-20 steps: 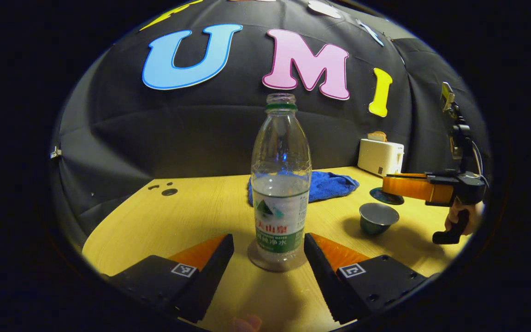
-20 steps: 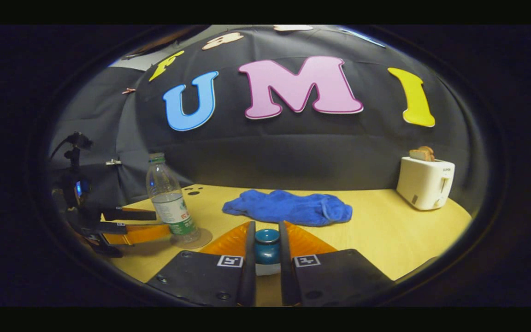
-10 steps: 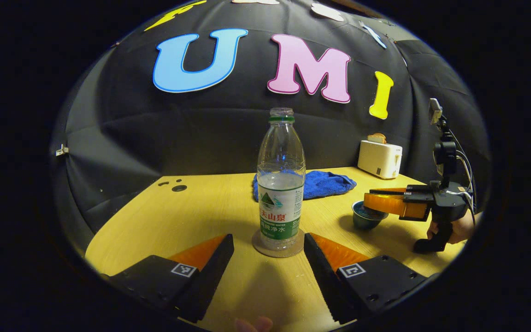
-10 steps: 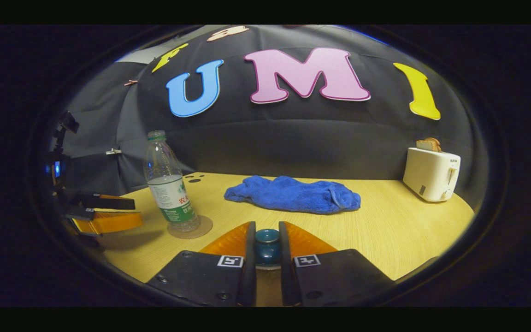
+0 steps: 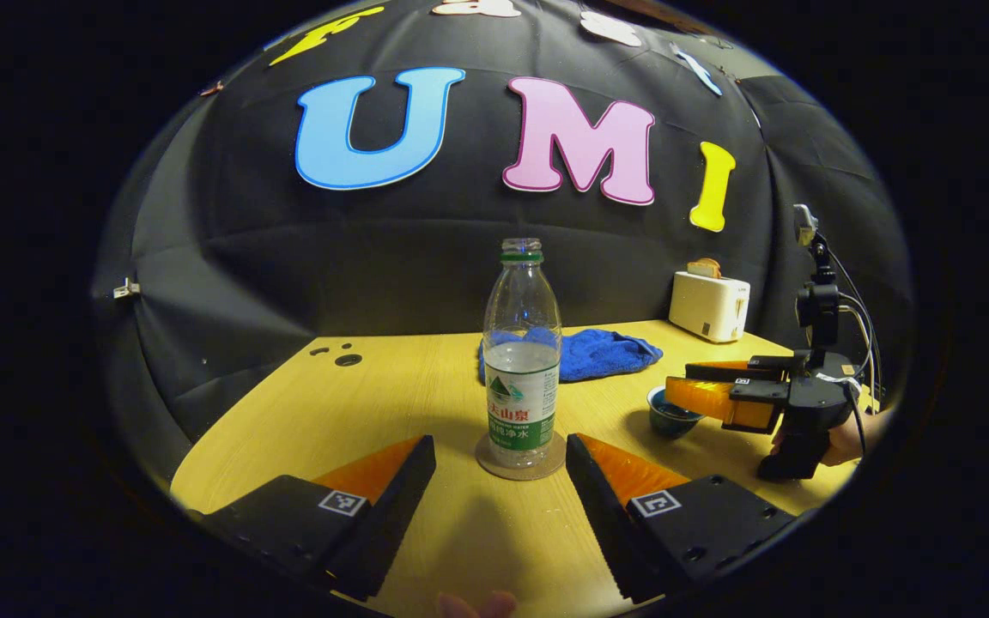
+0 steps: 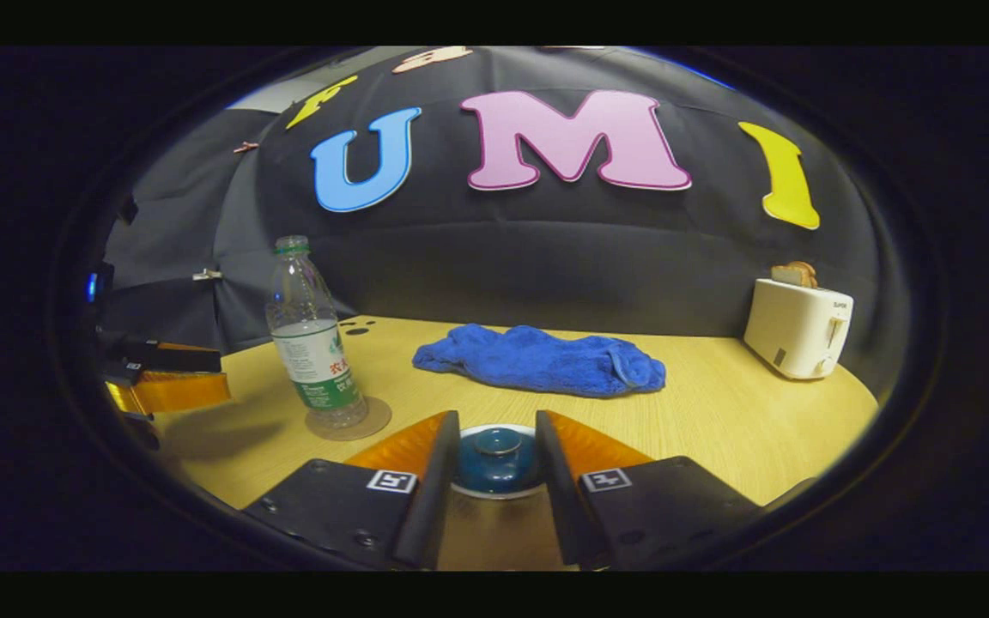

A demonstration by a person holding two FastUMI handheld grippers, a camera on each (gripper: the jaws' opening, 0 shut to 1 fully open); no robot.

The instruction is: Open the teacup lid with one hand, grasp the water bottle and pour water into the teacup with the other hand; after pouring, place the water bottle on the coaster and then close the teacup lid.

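Here: one water bottle [image 5: 521,360] on one coaster [image 5: 519,457], one teacup lid [image 6: 496,459].

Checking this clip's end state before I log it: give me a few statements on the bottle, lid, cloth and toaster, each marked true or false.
1. The water bottle stands upright on the coaster. True.
2. The left gripper is shut on the bottle. False: its jaws stand open, apart from the bottle.
3. The lid sits between the right gripper's parted fingers. True.
4. The blue cloth lies on the toaster. False: it lies on the table, apart from it.
5. The bottle is capped. False: its neck is open.
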